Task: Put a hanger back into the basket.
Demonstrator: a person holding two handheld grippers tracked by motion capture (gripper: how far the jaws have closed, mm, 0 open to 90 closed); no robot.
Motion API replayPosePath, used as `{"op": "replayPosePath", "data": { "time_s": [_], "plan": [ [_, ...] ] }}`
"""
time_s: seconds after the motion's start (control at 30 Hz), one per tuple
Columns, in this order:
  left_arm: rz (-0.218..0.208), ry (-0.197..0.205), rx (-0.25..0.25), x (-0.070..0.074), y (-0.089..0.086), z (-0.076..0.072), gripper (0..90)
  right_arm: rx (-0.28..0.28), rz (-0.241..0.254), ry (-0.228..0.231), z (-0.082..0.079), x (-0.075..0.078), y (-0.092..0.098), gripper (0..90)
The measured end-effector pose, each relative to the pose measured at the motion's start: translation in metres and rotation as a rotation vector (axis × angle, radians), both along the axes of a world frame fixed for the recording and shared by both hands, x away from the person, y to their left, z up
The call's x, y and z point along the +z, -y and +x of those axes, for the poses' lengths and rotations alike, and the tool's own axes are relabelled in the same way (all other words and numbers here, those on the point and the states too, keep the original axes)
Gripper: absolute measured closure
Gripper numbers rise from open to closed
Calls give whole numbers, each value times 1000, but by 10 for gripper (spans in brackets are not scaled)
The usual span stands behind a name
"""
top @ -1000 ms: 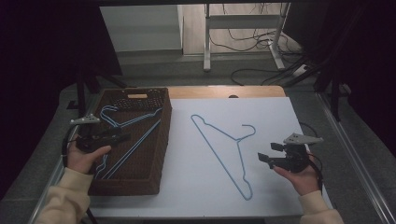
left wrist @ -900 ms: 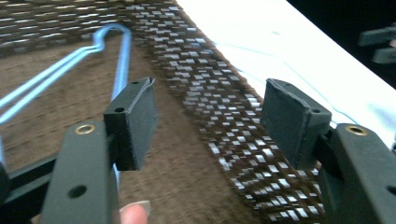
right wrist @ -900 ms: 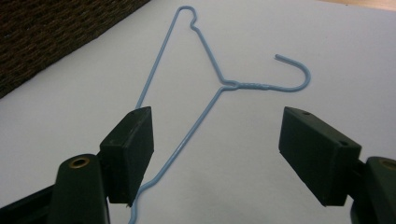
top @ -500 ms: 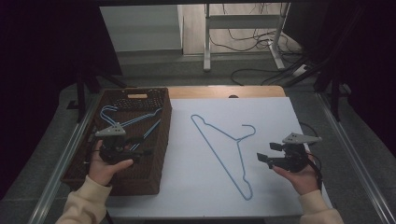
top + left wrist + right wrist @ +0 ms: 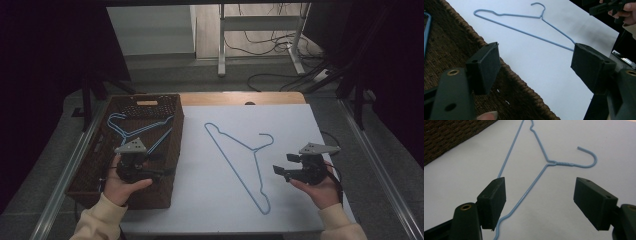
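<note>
In the high view, the left gripper [image 5: 159, 172] hangs over the dark woven wicker basket [image 5: 90, 170], empty, while the right gripper [image 5: 281, 170] hovers just beside the thin blue wire hanger [image 5: 235, 155] lying flat on the white table sheet [image 5: 295, 125]; more blue wire hangers in the basket [image 5: 131, 131] suggest one is out and several remain. In the left gripper view, the jaws gape wide, holding nothing, above the basket rim. In the right gripper view, the jaws also stand wide apart, grasping nothing, with the hanger's neck between them on the sheet.
</note>
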State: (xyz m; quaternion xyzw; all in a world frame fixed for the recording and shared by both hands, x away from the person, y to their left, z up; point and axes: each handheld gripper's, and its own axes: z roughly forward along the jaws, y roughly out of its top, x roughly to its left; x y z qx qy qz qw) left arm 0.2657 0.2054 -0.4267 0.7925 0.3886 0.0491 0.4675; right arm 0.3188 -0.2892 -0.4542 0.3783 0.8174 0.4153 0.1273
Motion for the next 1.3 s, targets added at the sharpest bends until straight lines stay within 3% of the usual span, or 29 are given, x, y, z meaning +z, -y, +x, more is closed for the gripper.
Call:
{"op": "replayPosePath", "data": {
  "time_s": [0.43,0.63,0.87,0.93,1.07,1.17,1.3],
  "plan": [
    [-1,5,-1,0,2,-1,231,-9,-39,-20,-1,-2,-5,263],
    [3,0,0,-1,2,-1,231,-35,-117,-74,4,-10,-11,309],
    [12,-3,-6,-3,4,-1,230,-28,-144,-96,9,-14,-20,374],
    [13,-2,-7,-3,4,-2,230,-20,-149,-110,10,-14,-24,443],
    [10,1,-4,-2,2,-3,230,60,-169,-167,10,-17,-33,648],
    [8,1,-3,-2,2,-3,230,126,-225,-201,5,-21,-43,796],
    [9,3,-4,-2,2,-4,230,195,-274,-223,-2,-25,-55,892]
  ]
}}
